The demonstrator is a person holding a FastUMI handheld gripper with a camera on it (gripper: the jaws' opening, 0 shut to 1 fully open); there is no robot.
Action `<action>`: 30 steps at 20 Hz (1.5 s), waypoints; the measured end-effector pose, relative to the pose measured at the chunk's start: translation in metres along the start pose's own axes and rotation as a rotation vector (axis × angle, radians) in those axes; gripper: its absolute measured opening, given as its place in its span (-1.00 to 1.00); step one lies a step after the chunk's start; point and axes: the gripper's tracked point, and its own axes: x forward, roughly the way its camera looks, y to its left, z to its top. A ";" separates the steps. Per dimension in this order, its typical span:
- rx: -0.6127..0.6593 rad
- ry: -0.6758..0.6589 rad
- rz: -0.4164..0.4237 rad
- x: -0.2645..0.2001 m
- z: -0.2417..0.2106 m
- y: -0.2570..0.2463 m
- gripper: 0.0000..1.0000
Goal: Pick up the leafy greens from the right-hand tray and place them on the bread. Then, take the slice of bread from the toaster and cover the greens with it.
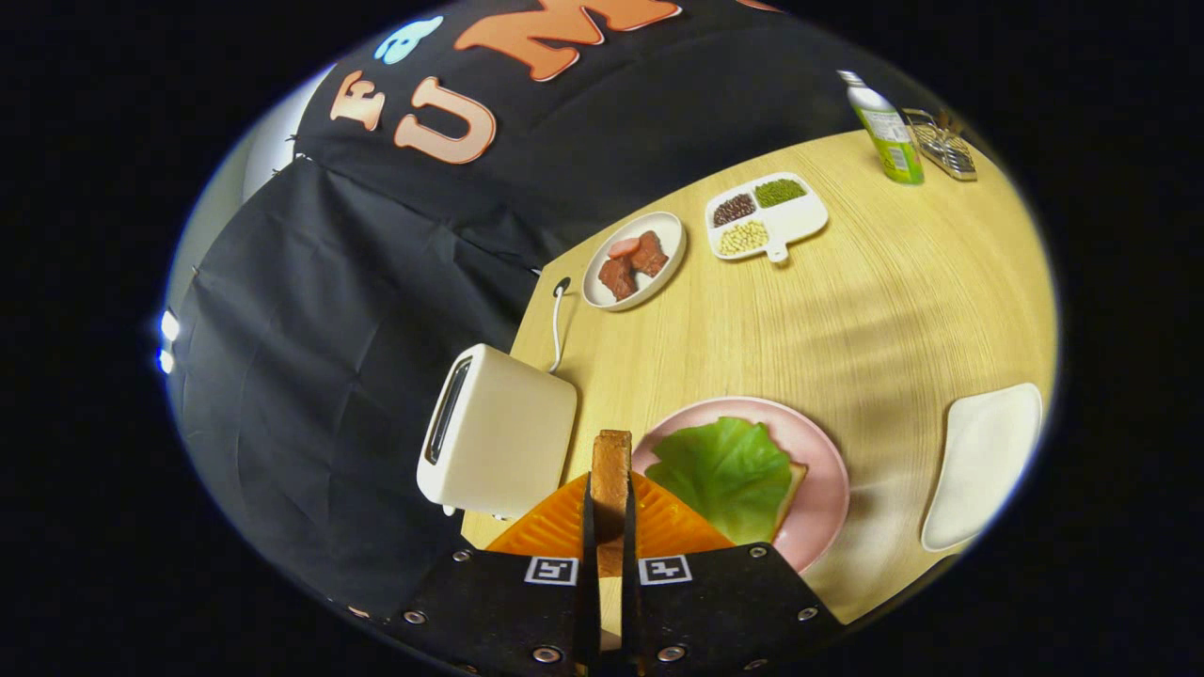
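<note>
toaster (499,437) sat left of pink plate (828,489) | gripper (611,503) clenched edge-on bread slice (611,470) beside plate | leafy greens (729,475) lay on plated bread (792,489) | step: covering; next likely needs slice laid flat over greens

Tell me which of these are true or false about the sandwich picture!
1. The fingers are squeezing a slice of bread. True.
2. The lettuce leaf lies on the white tray. False: it lies on bread on the pink plate.
3. The toaster stands beside the pink plate. True.
4. The green bottle is lying on its side. False: it stands upright.
5. The divided dish holds beans. True.
</note>
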 end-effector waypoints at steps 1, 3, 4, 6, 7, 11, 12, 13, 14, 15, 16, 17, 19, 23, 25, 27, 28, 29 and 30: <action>-0.002 0.016 0.002 0.001 -0.005 -0.007 -0.82; 0.021 0.023 -0.020 0.004 -0.009 -0.028 -0.82; 0.041 0.025 -0.023 0.004 -0.010 -0.035 -0.82; 0.065 0.022 -0.026 0.006 -0.013 -0.040 -0.82; 0.064 0.011 -0.041 0.005 -0.015 -0.048 -0.82; 0.041 -0.013 -0.063 0.004 -0.017 -0.061 -0.81; 0.027 -0.019 -0.077 0.005 -0.018 -0.065 -0.81; 0.006 -0.022 -0.093 0.005 -0.019 -0.068 -0.80; -0.017 -0.031 -0.106 0.005 -0.019 -0.070 -0.76; -0.042 -0.038 -0.119 0.006 -0.020 -0.071 -0.74; -0.067 -0.047 -0.129 0.008 -0.022 -0.069 -0.70; -0.094 -0.053 -0.143 0.009 -0.024 -0.069 -0.68; -0.153 -0.073 -0.170 0.009 -0.024 -0.071 -0.58; -0.262 -0.120 -0.262 0.005 -0.019 -0.083 -0.21; -0.307 -0.154 -0.292 0.000 -0.014 -0.083 0.01; -0.344 -0.215 -0.299 -0.009 -0.003 -0.076 0.18; -0.363 -0.255 -0.304 -0.014 0.005 -0.072 0.22; -0.383 -0.300 -0.307 -0.021 0.013 -0.067 0.25; -0.400 -0.351 -0.310 -0.028 0.023 -0.061 0.34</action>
